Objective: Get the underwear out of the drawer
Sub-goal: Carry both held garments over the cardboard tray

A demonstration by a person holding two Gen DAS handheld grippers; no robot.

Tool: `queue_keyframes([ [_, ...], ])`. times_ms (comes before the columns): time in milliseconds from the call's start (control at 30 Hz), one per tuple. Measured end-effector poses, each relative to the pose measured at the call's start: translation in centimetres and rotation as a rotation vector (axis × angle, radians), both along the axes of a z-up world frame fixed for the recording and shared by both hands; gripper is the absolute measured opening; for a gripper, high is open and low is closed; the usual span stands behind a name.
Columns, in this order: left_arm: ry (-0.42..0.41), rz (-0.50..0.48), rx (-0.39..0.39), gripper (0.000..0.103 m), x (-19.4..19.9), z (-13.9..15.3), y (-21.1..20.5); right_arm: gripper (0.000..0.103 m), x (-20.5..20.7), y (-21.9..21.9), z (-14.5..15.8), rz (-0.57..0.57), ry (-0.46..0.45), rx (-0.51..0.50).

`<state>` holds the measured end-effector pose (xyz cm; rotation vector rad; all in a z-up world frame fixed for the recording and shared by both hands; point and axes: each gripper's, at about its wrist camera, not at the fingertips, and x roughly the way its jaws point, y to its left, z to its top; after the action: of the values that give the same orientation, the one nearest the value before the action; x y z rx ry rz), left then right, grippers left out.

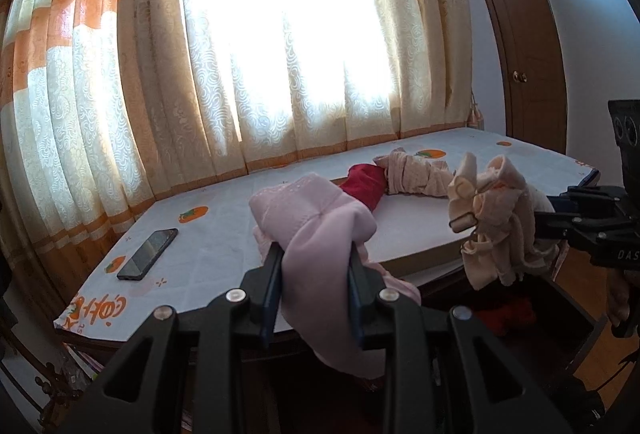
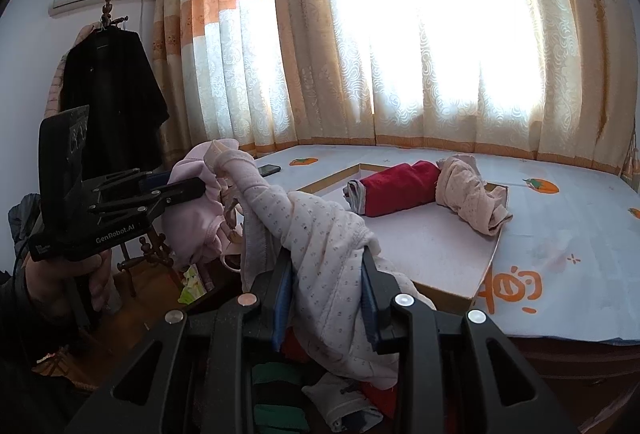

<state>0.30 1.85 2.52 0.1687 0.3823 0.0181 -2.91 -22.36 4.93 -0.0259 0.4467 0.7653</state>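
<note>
My left gripper [image 1: 316, 254] is shut on a pink pair of underwear [image 1: 320, 222] and holds it up above the open drawer [image 1: 520, 318]. My right gripper [image 2: 326, 266] is shut on a pale dotted pair of underwear [image 2: 320, 230], also lifted over the drawer [image 2: 320, 394], which holds more folded clothes. The right gripper shows in the left wrist view [image 1: 560, 222], the left gripper in the right wrist view [image 2: 176, 191]. A red rolled pair [image 2: 400, 185] and a beige pair [image 2: 468, 193] lie on a board [image 2: 440, 246] on the tabletop.
The tabletop has a white cloth with orange prints [image 2: 560, 234]. A black phone [image 1: 148, 248] lies on it at the left. Curtains [image 1: 240, 53] hang behind. A coat rack with a dark coat [image 2: 112, 93] stands at the left, a brown door [image 1: 524, 73] at the right.
</note>
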Motion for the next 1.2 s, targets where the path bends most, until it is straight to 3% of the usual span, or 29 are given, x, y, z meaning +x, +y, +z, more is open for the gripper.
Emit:
queue_keyframes([
  [567, -0.022, -0.003, -0.005, 0.027, 2.0, 2.1, 1.6, 0.032, 2.0, 0.8, 1.2, -0.011, -0.011, -0.031],
  [1200, 0.028, -0.030, 0.013, 0.027, 6.3, 2.4, 1.8, 0.033, 7.5, 1.6, 1.9, -0.081, 0.039, -0.097],
])
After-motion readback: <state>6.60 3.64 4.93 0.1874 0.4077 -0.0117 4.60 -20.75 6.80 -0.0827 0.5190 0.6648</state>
